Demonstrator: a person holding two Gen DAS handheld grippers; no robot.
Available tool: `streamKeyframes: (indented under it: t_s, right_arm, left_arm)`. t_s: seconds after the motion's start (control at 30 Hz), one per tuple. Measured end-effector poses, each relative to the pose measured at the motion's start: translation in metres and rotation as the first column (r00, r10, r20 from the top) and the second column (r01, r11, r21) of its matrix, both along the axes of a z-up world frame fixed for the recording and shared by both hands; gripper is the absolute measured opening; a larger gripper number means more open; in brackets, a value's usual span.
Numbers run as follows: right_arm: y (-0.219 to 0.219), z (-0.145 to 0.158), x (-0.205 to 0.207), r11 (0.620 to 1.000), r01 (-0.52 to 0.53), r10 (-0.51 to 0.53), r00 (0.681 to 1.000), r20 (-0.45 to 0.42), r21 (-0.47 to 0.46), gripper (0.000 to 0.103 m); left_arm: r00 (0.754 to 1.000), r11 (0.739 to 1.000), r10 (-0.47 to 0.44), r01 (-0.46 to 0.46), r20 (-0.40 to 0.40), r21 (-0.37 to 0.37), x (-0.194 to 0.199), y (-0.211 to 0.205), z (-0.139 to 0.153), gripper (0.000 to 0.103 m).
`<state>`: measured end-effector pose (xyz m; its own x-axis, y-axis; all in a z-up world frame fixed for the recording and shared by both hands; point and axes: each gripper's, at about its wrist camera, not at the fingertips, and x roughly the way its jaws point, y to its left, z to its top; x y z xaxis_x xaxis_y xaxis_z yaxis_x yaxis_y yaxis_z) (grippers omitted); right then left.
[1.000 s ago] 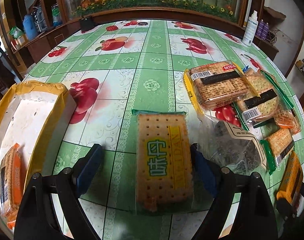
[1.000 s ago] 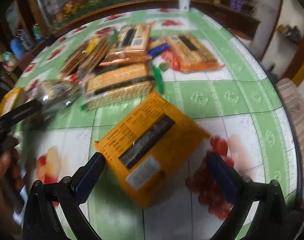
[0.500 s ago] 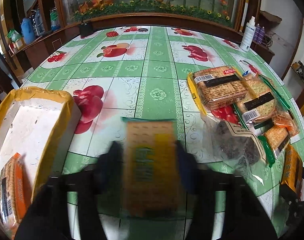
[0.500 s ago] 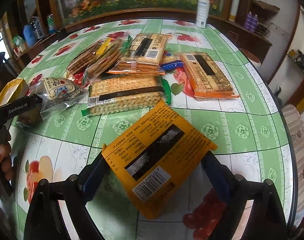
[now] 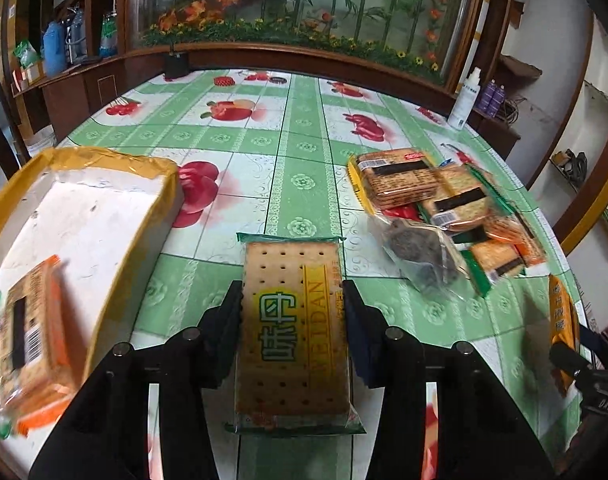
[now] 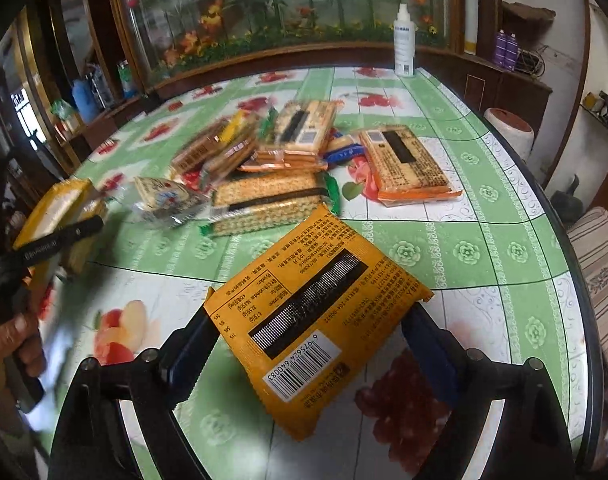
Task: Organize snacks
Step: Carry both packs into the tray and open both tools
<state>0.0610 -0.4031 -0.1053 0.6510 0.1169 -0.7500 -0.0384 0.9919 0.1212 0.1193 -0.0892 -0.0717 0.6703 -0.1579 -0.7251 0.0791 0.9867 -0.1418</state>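
Both tools have closed: left tool clamps cracker pack, right tool clamps orange packet.

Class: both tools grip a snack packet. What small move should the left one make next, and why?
Probably carry the cracker packet left over the yellow-rimmed box before releasing: the left tool is clamped on it, and the box, just beside it, already holds one packet.
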Motion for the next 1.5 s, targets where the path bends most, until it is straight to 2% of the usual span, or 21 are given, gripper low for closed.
streamKeyframes:
  t_s: [0.27,0.8,1.23,1.5]
  right_arm:
    - [0.016,0.028,-0.017,0.988,-0.088,0.077,0.993,0.088,0.126,0.092]
    - [0.106,0.045,-0.027,0.955,-0.270,0.253,0.958,0.134,0.127,0.092]
    - [0.203,0.061,-0.024,0.882,-0.459,0.439,0.883,0.165,0.109,0.092]
    - [0.261,0.063,-0.005,0.827,-0.550,0.529,0.831,0.171,0.116,0.092]
  left_arm:
    - [0.996,0.995,0.041,-0.047,0.074,0.083,-0.034,0.011,0.028,0.045]
    - [0.964,0.966,0.228,-0.242,0.136,0.097,-0.078,0.093,0.045,0.045]
    - [0.927,0.930,0.347,-0.360,0.142,0.077,-0.097,0.153,0.043,0.045]
    - [0.908,0.909,0.402,-0.411,0.118,0.071,-0.097,0.182,0.035,0.045]
